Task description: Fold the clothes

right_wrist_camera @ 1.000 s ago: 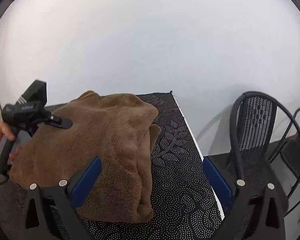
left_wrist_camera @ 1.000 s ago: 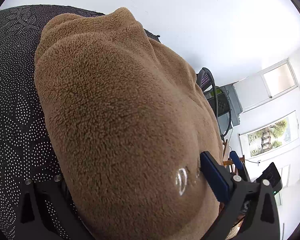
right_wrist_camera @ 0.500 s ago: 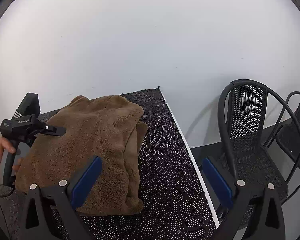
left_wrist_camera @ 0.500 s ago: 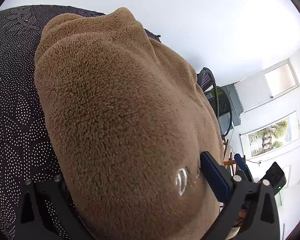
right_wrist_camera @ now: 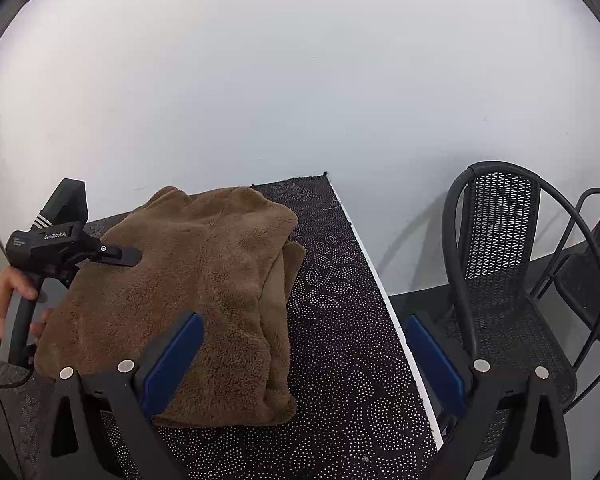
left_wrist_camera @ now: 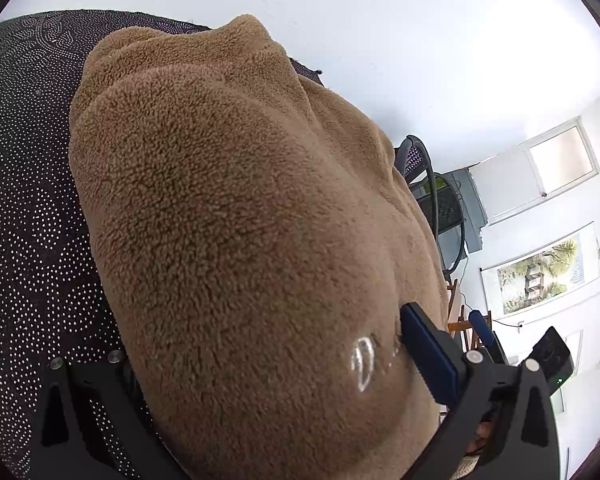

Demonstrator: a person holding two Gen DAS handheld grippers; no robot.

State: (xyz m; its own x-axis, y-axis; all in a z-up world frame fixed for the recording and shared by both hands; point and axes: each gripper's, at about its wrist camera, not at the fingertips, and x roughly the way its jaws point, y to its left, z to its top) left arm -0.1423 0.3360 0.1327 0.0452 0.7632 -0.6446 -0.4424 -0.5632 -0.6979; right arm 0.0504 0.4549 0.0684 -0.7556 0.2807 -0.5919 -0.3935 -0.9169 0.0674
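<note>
A brown fleece garment (right_wrist_camera: pixel 188 288) lies folded in a thick stack on the black dotted tablecloth (right_wrist_camera: pixel 340 320). In the left wrist view the fleece (left_wrist_camera: pixel 240 220) fills the frame and bulges between the widely spread jaws of my left gripper (left_wrist_camera: pixel 268 340). Its right blue pad (left_wrist_camera: pixel 428 356) presses against the fleece, while the other pad is hidden under it. From the right wrist view, the left gripper's upper finger (right_wrist_camera: pixel 116 254) rests on top of the stack. My right gripper (right_wrist_camera: pixel 300 360) hangs open above the cloth, to the right of the garment, holding nothing.
The table's white right edge (right_wrist_camera: pixel 384 304) runs close to a black mesh chair (right_wrist_camera: pixel 496 240), with a second chair (right_wrist_camera: pixel 596 280) behind it. A white wall stands right behind the table. A person's hand (right_wrist_camera: pixel 8 296) holds the left gripper's handle at the left.
My right gripper has drawn back from the garment, so the stack now looks smaller and lower left. The left gripper and the fleece have stayed put.
</note>
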